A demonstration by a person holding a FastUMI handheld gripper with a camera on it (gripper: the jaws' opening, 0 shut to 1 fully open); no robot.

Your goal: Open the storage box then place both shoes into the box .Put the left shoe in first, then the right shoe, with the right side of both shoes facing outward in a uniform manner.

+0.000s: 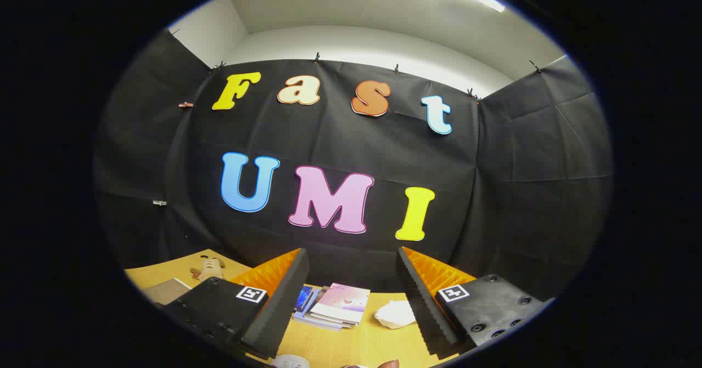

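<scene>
Gripper view looks out along the tool (351, 302), whose two fingers stand wide apart with nothing between them — they hang above the table (356, 346), tilted up toward the booth's black cloth wall. Beyond the gap between the fingers lies a small stack of books (334, 307), the top one pale with a pinkish cover, and just beside it, toward the right finger, a crumpled white piece of paper or cloth (396, 314). Off past the left finger a small tan stuffed toy (208, 267) lies on the wood, with a flat grey-brown pad (166, 291) near it. At the near rim, under the fingers, a pale round thing and a dark reddish edge peek in — too little to tell whether either is a shoe or the storage box.
</scene>
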